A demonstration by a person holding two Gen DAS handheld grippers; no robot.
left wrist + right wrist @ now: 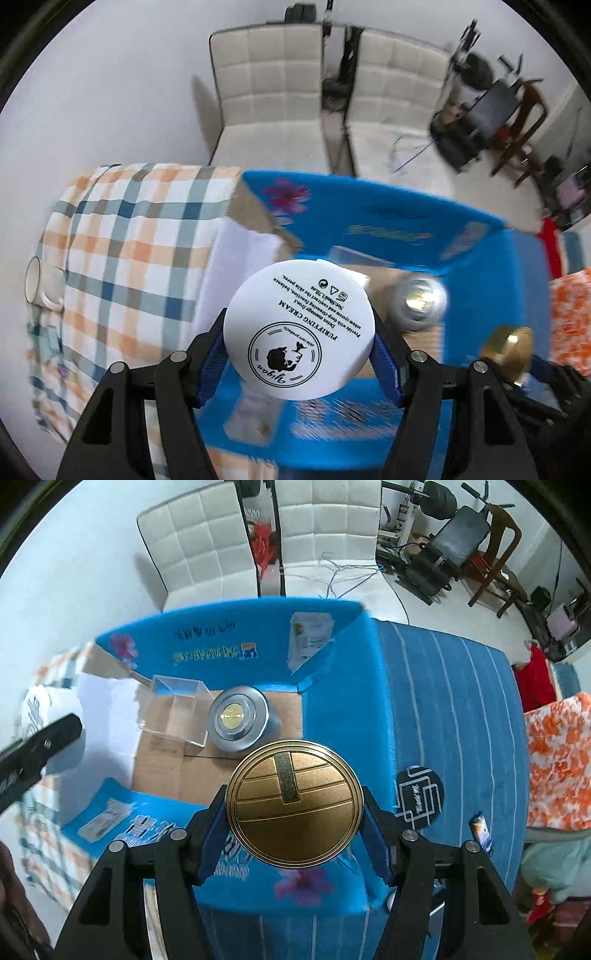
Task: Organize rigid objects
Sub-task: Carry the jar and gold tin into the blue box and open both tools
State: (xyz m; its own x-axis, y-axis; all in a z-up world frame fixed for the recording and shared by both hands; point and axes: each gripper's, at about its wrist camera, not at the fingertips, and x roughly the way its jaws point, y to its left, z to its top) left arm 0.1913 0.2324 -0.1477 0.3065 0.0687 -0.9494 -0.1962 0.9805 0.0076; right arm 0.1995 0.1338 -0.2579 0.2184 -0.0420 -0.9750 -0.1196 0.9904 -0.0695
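The left tongs (299, 347) clamp a white jar (300, 330) by its rim, the right tongs (293, 812) a gold tin (293, 804), both over the blue box (343, 701). Either could slip; dropped, they might hit the silver tin (238, 723) or clear case (173, 710) inside

Right gripper (293, 805): jaws closed on a round gold tin (293, 805), its flat embossed face toward the camera, blue pads pressed to both edges. The tin is held above the near wall of an open blue cardboard box (340, 709). On the box's brown floor: a clear plastic case (173, 710) with a silver round tin (238, 723) touching its right side. Blue striped cloth (454, 716) lies right of the box, with a black round coaster (419, 797) on it. Left gripper's black tip (40, 746) enters at the left edge. Two white chairs (199, 542) behind.
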